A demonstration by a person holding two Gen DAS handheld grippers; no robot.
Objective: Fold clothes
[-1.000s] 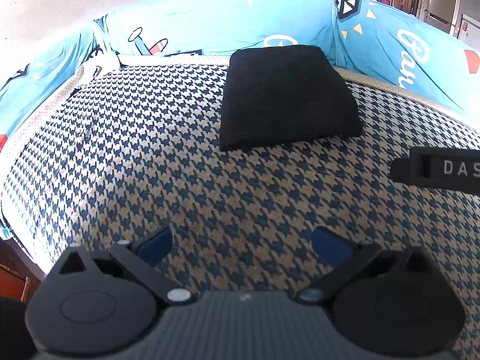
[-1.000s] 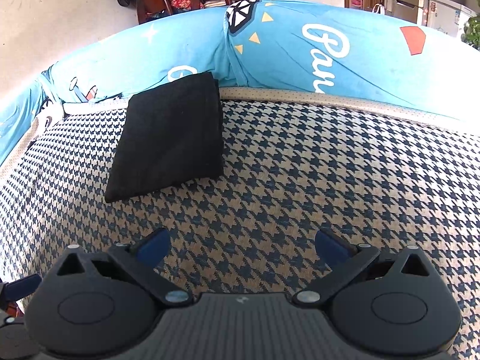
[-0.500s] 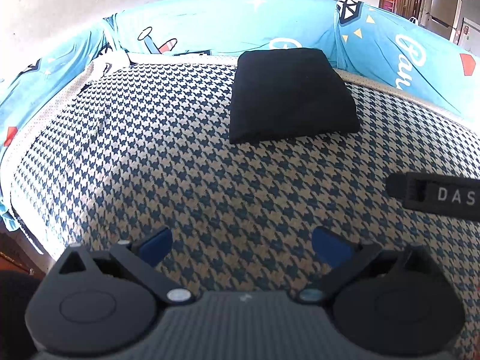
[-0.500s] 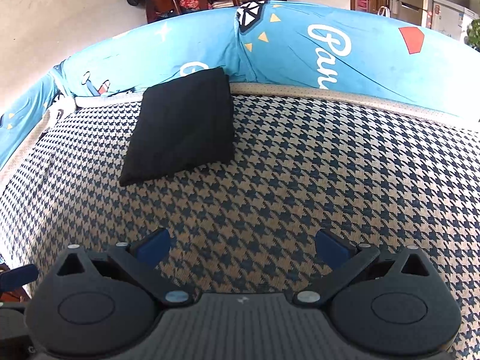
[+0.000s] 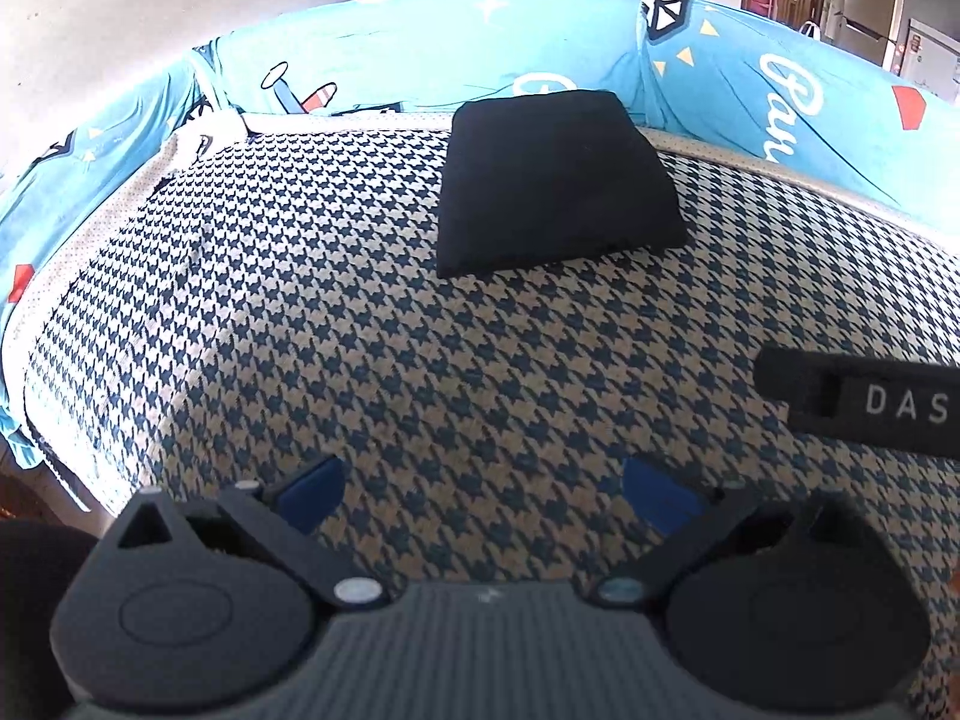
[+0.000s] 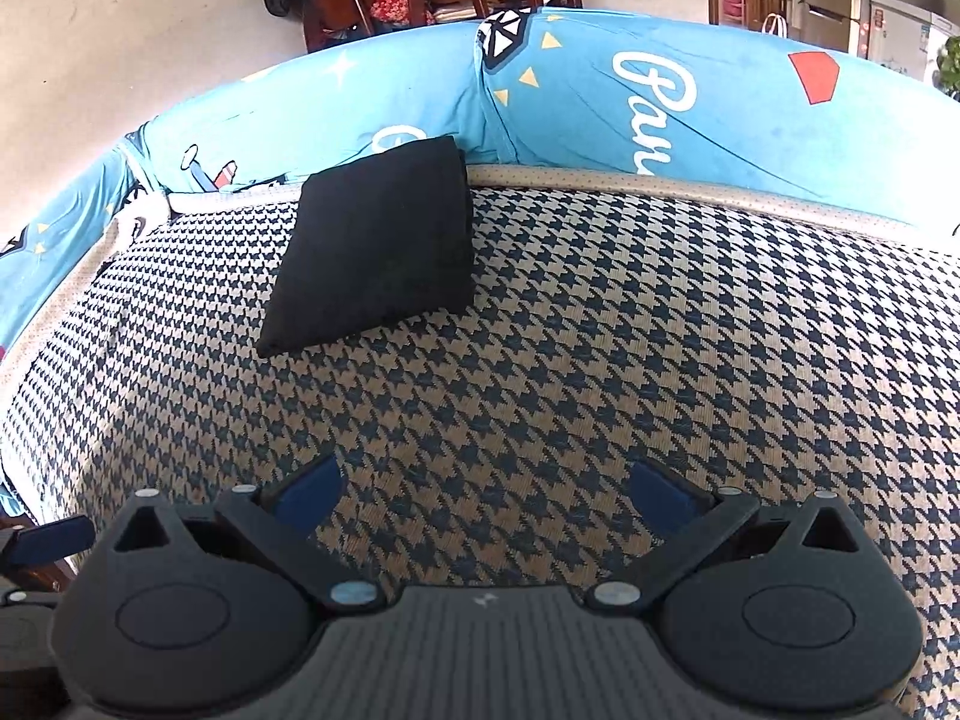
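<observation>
Both views have drawn back from the folded black garment (image 5: 555,180) at the sofa's (image 5: 360,330) rear edge; left tool (image 5: 483,501) and right tool (image 6: 486,495) spread, empty, folding apparently complete.

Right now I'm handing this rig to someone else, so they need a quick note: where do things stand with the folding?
Left gripper: open, empty, over the checked cover.
Right gripper: open, empty, over the same cover.
Black garment: lies folded in a neat rectangle at the far side of the cover, against the blue cushion.
Done: this garment looks fully folded.
Left: no other clothes in view; nothing more to fold here, as far as the cameras show.
</observation>
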